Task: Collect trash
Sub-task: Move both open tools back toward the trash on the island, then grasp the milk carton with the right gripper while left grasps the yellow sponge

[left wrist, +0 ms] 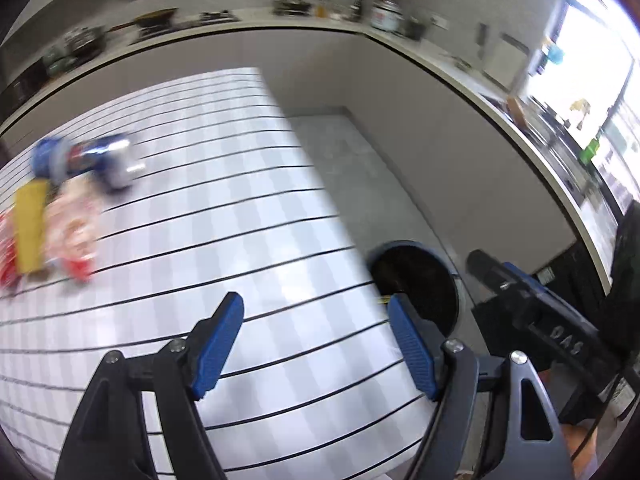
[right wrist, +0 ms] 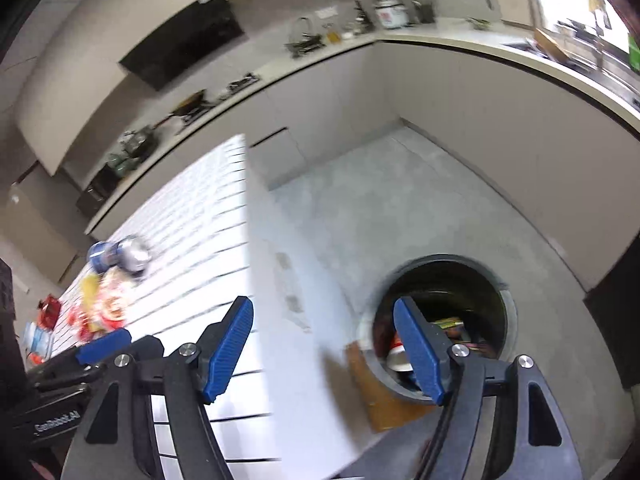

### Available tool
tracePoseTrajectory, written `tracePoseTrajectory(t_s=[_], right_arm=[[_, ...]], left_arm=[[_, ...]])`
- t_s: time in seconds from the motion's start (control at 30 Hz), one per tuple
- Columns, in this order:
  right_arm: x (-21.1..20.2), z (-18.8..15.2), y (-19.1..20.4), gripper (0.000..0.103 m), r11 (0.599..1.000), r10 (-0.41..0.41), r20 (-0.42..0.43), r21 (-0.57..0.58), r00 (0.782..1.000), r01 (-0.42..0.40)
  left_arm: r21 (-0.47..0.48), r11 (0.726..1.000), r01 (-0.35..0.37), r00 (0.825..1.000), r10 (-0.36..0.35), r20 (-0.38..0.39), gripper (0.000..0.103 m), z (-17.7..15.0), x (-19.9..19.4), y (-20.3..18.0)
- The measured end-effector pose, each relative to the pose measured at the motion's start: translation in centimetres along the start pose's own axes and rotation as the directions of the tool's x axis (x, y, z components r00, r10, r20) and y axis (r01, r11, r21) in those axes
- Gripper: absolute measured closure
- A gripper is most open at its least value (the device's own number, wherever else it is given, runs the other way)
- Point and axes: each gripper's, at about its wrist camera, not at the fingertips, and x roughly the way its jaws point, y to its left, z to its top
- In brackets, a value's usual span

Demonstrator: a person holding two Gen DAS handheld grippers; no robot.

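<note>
Grey bin (right wrist: 440,320): on floor beside counter (left wrist: 240,200), wrappers already inside.
Left: blue can (left wrist: 108,160), wrappers (left wrist: 72,228) on counter, well apart from bin.
Hand-held grippers: left (left wrist: 316,344), right (right wrist: 324,348) both apart, nothing held.

Both pictures are bright with daylight. The light comes from a big window (left wrist: 592,92) at about two o'clock, and it glows so white that you cannot see much through it. Both pictures are blurry, as if the cameras are moving. The pile of trash (left wrist: 68,200) at nine o'clock in the left view is smeared into soft colors. The blue finger pads (left wrist: 218,348) near six o'clock look sharper. The round lens bends straight lines, so the counter (right wrist: 460,42) curves like a bow. The corners go dark. The bin (right wrist: 444,320) is black inside.
</note>
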Motion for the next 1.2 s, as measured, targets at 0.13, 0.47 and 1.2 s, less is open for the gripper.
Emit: tracePoseTrajectory(t_s=[0.13,0.47,1.2], right_arm=[[1.2,-1.8,7.7,0.028,0.998,0.048,0.003,-0.048,0.999,-0.047],[5.5,-5.5,20.6,0.028,0.973,0.129,-0.091,-0.180,0.988,-0.143],[15.2,-2.9,31.6,0.028,0.952,0.175,-0.165,-0.225,0.971,-0.210]], left_arm=[[-0.074,0.993,-0.092,0.995,0.094,0.023,0.027,-1.1,-1.6,8.2],[-0.253,0.935,-0.249,0.966,0.259,0.006,0.027,-3.8,-3.4,21.6],[-0.190,0.936,-0.296,0.953,0.302,0.000,0.027,1.6,1.0,26.8]])
